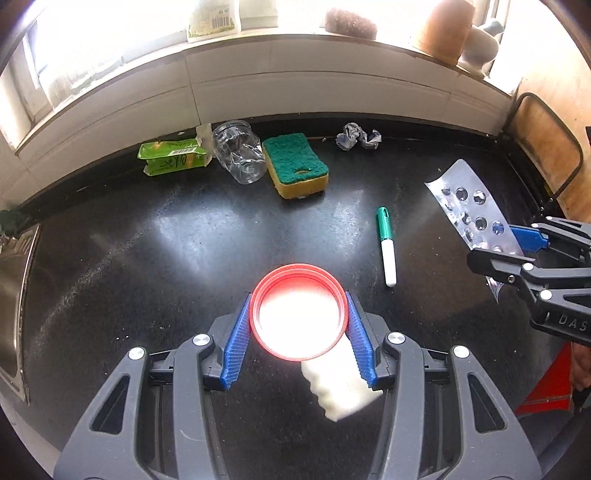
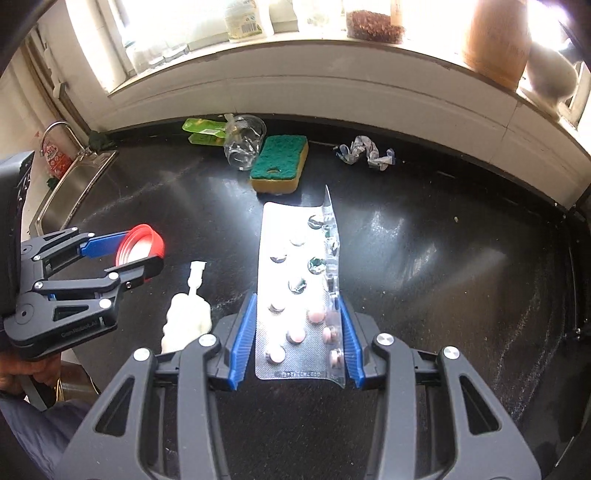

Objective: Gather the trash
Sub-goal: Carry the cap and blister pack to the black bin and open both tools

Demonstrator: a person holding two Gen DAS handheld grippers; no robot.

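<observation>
Both grippers loaded above the dark counter

Left gripper clamps a red lid; right gripper grasps a pill blister pack.

Glare whitens the inside of the red lid, the sink is cut by the left edge, and the windowsill bottle's label is unreadable.

I'm counting one red lid, one blister pack, one green marker, one sponge, one clear jar, one green carton, one crumpled wrapper, and maybe one white squeeze bottle, it's looking blown out.
</observation>
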